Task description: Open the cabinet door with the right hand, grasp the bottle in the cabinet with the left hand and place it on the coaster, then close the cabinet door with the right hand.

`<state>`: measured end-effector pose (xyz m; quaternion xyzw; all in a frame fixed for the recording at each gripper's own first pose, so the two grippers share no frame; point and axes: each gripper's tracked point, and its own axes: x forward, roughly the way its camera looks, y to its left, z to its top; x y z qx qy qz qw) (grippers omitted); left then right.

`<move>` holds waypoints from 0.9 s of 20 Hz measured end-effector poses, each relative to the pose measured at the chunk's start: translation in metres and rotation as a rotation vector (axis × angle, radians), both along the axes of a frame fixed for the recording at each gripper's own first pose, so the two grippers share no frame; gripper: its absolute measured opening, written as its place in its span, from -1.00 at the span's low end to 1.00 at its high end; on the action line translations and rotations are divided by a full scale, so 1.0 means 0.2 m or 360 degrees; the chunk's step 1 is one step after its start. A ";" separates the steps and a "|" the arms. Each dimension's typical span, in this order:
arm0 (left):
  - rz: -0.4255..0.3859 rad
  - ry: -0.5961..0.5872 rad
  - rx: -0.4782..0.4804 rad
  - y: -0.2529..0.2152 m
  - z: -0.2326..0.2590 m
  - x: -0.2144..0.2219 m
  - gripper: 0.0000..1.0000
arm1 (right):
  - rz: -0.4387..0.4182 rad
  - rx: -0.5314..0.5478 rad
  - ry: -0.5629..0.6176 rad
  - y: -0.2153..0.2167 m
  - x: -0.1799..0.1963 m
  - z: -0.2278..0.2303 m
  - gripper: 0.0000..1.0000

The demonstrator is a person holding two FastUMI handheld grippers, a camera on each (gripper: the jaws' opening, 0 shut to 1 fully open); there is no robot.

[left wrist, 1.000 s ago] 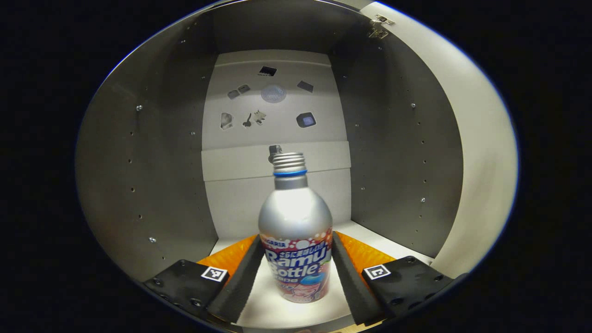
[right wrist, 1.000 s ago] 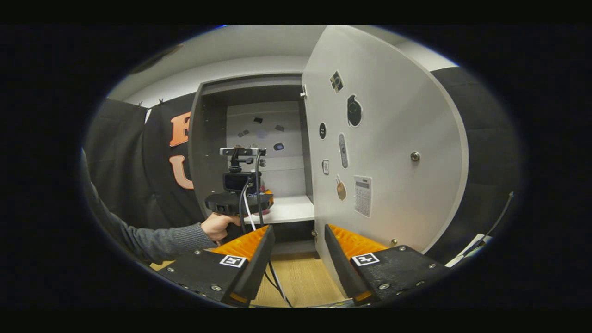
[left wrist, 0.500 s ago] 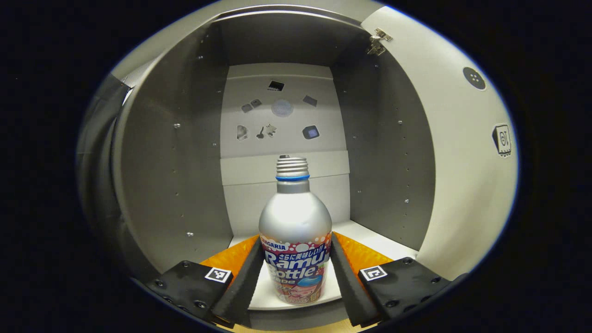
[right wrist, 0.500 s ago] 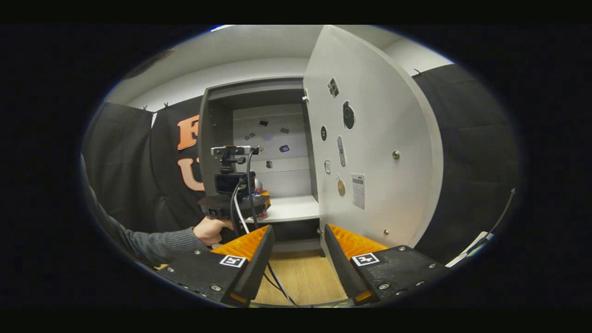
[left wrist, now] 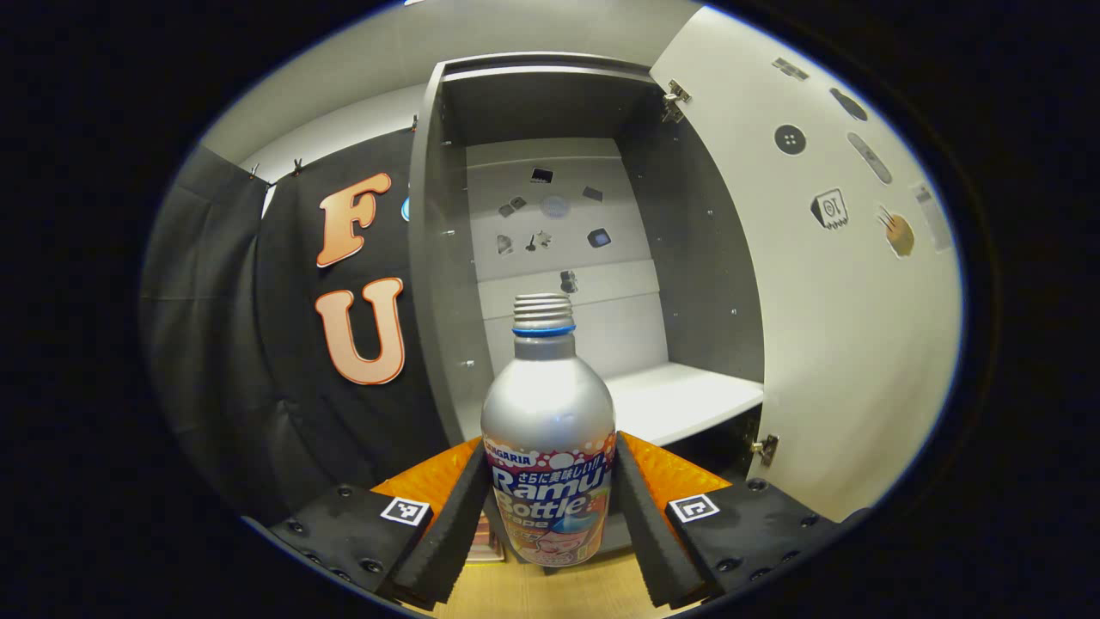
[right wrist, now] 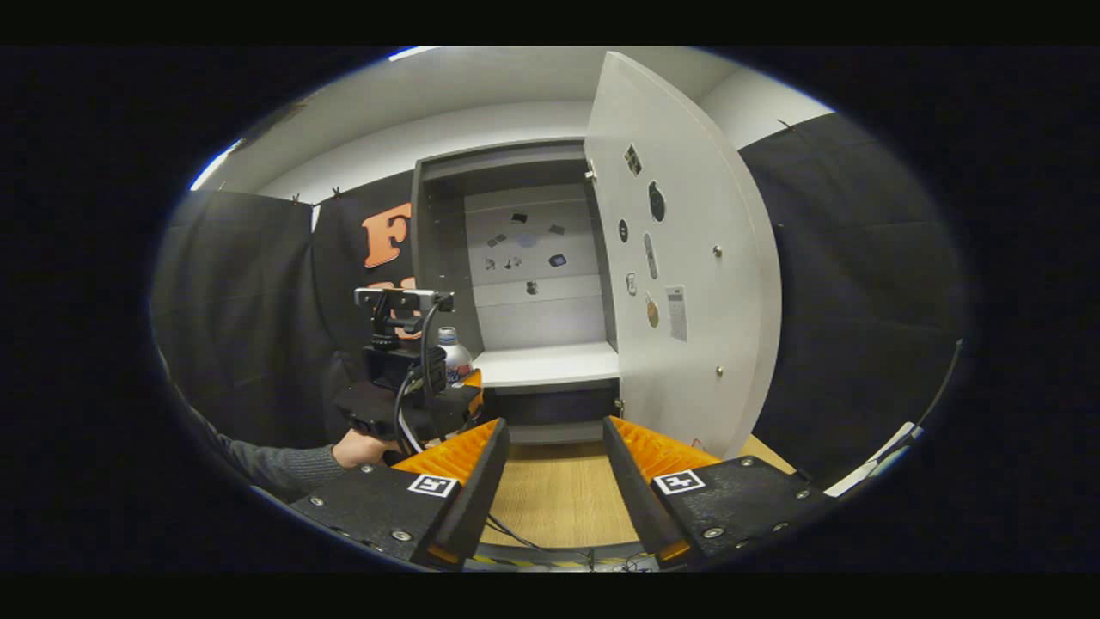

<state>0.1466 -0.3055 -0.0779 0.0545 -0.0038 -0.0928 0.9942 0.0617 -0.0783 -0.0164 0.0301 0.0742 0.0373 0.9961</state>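
Bottle (left wrist: 548, 447), silver with its cap off, stands upright pinched between both fingers of the left gripper (left wrist: 548, 516), in the air in front of the open cabinet (left wrist: 593, 258) and above the wooden table (right wrist: 559, 507). Its shelf (left wrist: 679, 400) lies behind. The cabinet door (right wrist: 687, 258) stands swung wide. The right gripper (right wrist: 554, 490) hangs spread, holding nothing, well apart from the door.

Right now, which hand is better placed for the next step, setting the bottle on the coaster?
Left. The left hand-held gripper is shut on the bottle, already outside the cabinet. The right hand-held gripper is open and holds nothing, facing the open door.
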 end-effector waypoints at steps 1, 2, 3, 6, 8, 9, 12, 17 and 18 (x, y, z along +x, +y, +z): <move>0.0012 0.0019 0.0021 0.04 -0.06 -0.05 0.72 | 0.0013 0.0007 0.0018 0.01 -0.02 -0.03 0.46; 0.0032 0.0037 0.0040 0.08 -0.13 -0.11 0.72 | 0.0028 0.0017 0.0040 0.03 -0.05 -0.06 0.46; 0.0054 0.0054 0.0058 0.12 -0.20 -0.15 0.72 | 0.0043 0.0027 0.0058 0.04 -0.06 -0.09 0.37; 0.0096 0.0132 0.0101 0.22 -0.43 -0.27 0.72 | 0.0083 0.0040 0.0131 0.08 -0.10 -0.19 0.37; 0.0117 0.0184 0.0103 0.28 -0.58 -0.33 0.72 | 0.0094 0.0061 0.0182 0.10 -0.12 -0.26 0.37; 0.0131 0.0214 0.0103 0.31 -0.66 -0.36 0.72 | 0.0103 0.0073 0.0202 0.11 -0.12 -0.29 0.37; 0.0176 0.0286 0.0126 0.39 -0.87 -0.40 0.72 | 0.0121 0.0081 0.0273 0.12 -0.10 -0.35 0.37; 0.0207 0.0383 0.0123 0.45 -1.15 -0.45 0.73 | 0.0134 0.0091 0.0395 0.13 -0.09 -0.48 0.38; 0.0212 0.0410 0.0108 0.46 -1.20 -0.46 0.72 | 0.0137 0.0102 0.0422 0.14 -0.08 -0.51 0.38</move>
